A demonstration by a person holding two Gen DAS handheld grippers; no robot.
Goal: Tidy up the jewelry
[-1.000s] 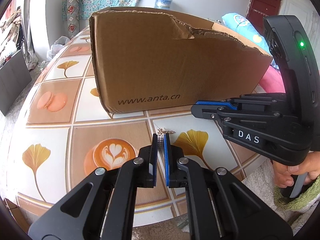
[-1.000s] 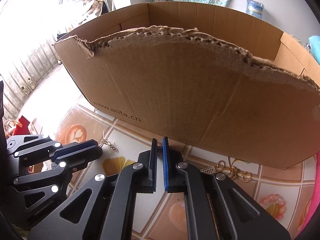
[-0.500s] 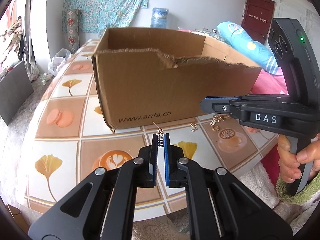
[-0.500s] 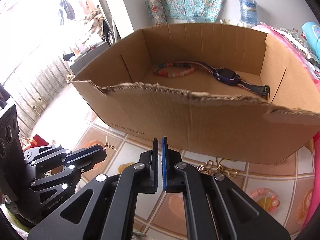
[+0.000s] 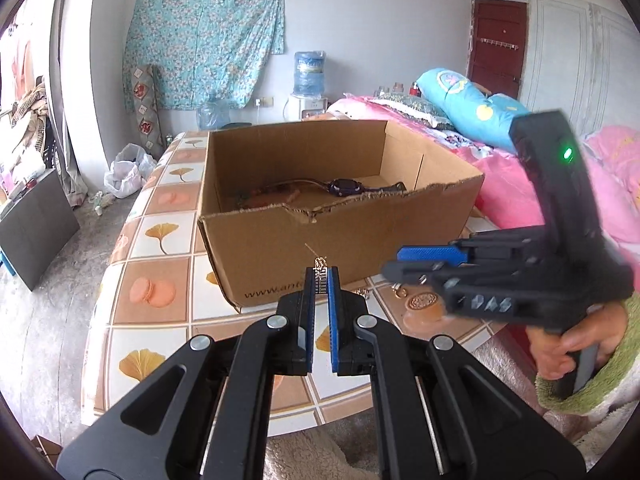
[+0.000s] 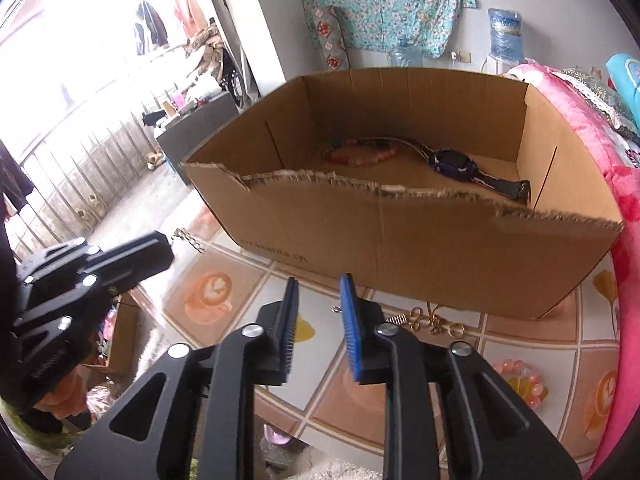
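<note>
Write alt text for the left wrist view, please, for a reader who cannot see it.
The left gripper has its jaws shut on a small gold chain, held up in front of an open cardboard box on a tiled table. A watch and a bead bracelet lie in the box; the right gripper is alongside.

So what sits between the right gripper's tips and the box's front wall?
In the right wrist view, only patterned tabletop separates the opening, empty right gripper from the cardboard box.

Brown cardboard box, purple watch, blue-padded claw
</note>
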